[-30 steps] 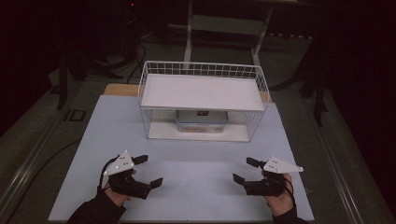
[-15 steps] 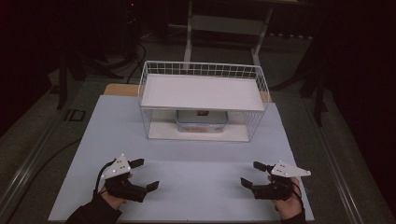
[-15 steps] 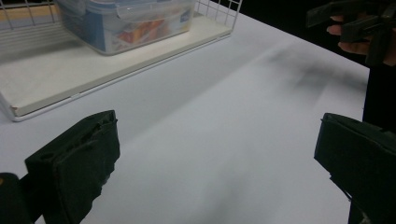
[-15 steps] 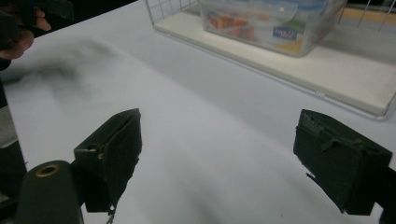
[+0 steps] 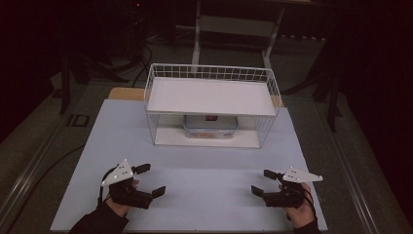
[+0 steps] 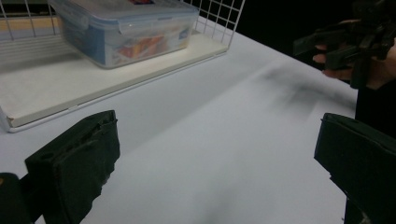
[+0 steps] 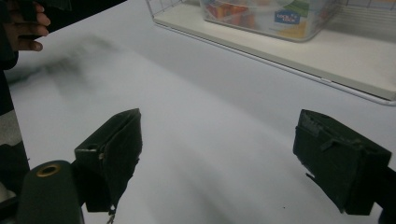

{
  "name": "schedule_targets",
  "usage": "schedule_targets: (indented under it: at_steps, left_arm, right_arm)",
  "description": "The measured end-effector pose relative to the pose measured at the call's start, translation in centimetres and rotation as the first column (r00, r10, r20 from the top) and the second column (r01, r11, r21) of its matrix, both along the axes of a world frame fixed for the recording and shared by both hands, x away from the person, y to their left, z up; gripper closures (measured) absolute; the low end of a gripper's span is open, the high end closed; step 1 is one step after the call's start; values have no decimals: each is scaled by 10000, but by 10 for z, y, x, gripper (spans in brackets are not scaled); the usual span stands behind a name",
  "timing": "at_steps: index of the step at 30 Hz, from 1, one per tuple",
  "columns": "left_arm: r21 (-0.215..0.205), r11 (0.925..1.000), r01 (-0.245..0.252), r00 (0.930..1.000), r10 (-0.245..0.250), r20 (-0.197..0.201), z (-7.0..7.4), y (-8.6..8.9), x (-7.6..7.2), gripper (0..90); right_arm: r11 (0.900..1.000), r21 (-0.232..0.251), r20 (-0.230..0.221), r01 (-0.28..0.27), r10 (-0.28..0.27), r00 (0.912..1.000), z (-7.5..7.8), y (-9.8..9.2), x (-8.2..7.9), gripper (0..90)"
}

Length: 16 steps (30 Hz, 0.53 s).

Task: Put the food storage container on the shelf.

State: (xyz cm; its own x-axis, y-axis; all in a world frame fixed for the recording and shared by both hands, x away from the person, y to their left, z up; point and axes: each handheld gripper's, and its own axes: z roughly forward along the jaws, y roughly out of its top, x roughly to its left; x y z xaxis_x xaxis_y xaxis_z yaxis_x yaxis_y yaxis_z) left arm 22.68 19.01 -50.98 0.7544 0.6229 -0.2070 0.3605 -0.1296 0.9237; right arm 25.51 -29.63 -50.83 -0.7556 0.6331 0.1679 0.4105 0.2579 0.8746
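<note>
A white wire basket (image 5: 210,73) stands on its side at the back of the table, its solid white panel (image 5: 209,95) on top. Under that panel sits a clear plastic food box (image 5: 210,126) with a blue lid. The same box is upper left in the left gripper view (image 6: 126,32) and at the top of the right gripper view (image 7: 271,16). My left gripper (image 5: 150,180) rests low near the front left, open and empty (image 6: 215,158). My right gripper (image 5: 263,182) is near the front right, also open and empty (image 7: 217,158). Both point toward the basket.
The pale table top (image 5: 209,161) lies bare between the grippers and the basket's white base board (image 6: 70,88). The other hand and its gripper (image 6: 355,42) show far right in the left gripper view. Dark floor and a frame (image 5: 234,24) lie beyond the table.
Both grippers have drawn back slightly toward the front edge, the right one also a little to the right. Both stay open. The basket and box have not moved.
</note>
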Motion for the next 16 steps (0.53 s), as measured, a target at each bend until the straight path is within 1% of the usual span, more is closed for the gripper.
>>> schedule_targets:
  at_steps: [5,7,8,12,16]
  left_arm:
    - [-16,10000,12,10000,-12,-10,0,-1,0,3]
    - [-39,10000,13,10000,-14,-77,-1,-1,1,3]
    - [-41,10000,18,10000,-19,-76,-1,-1,1,3]
    - [-64,10000,25,9999,-26,-101,-2,-1,1,3]
    - [-93,9999,74,9998,-76,-170,-3,-2,1,3]
  right_arm:
    - [9999,142,11,-4,3,10000,0,0,1,148]
    - [9999,118,-2,-28,29,10000,-1,0,1,147]
    - [9999,117,-68,-13,14,10000,-1,0,1,147]
    - [9997,234,-95,53,-51,9999,-1,-1,1,146]
    - [9999,156,-179,74,-71,9998,-2,-1,2,146]
